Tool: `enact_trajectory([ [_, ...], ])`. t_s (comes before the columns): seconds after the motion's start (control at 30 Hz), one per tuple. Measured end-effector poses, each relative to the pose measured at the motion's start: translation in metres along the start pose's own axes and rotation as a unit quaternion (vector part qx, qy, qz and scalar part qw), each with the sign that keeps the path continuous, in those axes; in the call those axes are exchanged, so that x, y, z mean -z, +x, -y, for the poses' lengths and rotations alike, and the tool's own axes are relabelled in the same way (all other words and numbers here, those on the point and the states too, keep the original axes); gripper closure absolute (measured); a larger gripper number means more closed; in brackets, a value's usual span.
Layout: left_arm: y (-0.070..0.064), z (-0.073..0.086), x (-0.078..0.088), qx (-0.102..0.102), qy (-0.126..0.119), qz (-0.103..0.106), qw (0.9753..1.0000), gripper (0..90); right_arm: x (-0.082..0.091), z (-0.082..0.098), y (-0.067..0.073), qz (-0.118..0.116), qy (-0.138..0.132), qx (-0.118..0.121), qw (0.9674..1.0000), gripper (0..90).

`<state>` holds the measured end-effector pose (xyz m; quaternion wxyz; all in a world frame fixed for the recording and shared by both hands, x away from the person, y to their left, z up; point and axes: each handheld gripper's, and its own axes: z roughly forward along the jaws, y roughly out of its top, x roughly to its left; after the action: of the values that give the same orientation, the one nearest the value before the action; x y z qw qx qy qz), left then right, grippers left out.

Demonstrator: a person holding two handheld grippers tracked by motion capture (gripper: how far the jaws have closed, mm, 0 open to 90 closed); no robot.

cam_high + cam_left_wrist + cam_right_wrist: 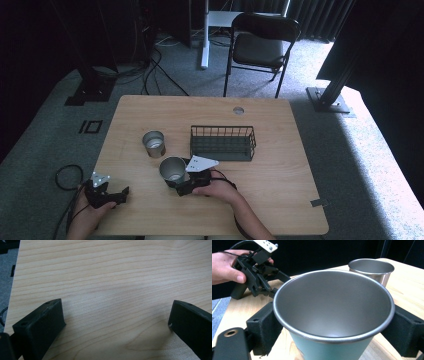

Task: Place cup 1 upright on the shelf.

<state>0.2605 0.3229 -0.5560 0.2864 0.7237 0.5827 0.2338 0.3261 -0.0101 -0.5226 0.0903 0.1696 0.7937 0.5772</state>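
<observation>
Right gripper (332, 322), jaws pinching teal steel cup (333, 315) at mid-wall, near table (280, 200) front centre. Cup prob. light, rigid, slick; grip w/ steady squeeze below rim. Left gripper (116, 322) spread, empty, front-left. 2nd cup (154, 144) beside wire basket (223, 142).

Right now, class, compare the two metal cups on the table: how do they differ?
The nearer cup sits between the right gripper's jaws; the farther cup stands free, left of the wire basket. The nearer cup's outside looks teal; the farther cup's is bare steel. Both stand upright, with open, rolled rims.
</observation>
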Motion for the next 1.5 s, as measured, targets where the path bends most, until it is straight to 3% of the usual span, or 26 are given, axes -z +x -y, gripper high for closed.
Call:
enact_trajectory([
  [0.27, 0.000, 0.000, 0.000, 0.000, 0.000, 0.000, 1.0000, 0.8, -0.010, 0.004, 0.003, 0.004, 0.004, -0.016, 0.9999, 11.1],
  [0.63, 0.000, 0.000, 0.000, 0.000, 0.000, 0.000, 1.0000, 0.8, -0.011, -0.002, 0.005, 0.011, -0.002, -0.009, 0.9999, 13.6],
  [0.8, 0.000, 0.000, 0.000, 0.001, 0.000, 0.000, 1.0000, 0.8, -0.008, -0.013, 0.007, 0.012, -0.007, -0.019, 0.9997, 13.6],
  [1.1, 0.000, 0.000, 0.000, 0.000, 0.000, 0.000, 1.0000, 0.8, 0.003, -0.034, 0.008, 0.015, -0.008, -0.013, 0.9998, 13.6],
  [1.5, 0.000, 0.000, 0.000, 0.000, 0.000, 0.000, 1.0000, 0.8, 0.020, -0.064, 0.003, 0.030, -0.042, -0.018, 0.9985, 13.6],
])
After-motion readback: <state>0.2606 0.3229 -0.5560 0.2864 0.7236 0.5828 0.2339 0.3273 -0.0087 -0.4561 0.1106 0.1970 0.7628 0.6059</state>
